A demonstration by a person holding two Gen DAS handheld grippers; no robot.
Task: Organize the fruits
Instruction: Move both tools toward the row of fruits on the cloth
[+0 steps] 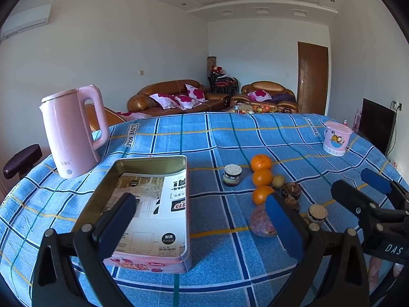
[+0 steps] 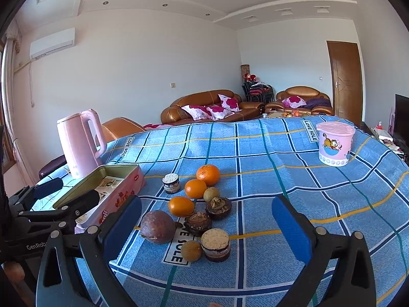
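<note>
We see left gripper (image 1: 202,220) and right gripper (image 2: 207,223) both with fingers spread wide, holding nothing. 3 oranges (image 2: 195,188) in row on blue checked tabletop (image 2: 281,179), right of open tin (image 1: 153,204) — passion fruit (image 2: 157,227) nearest us.

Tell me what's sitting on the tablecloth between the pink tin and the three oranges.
A small cork-topped jar stands between the pink tin and the oranges, apart from both. Otherwise bare blue tablecloth. The right wrist view shows it best.
</note>
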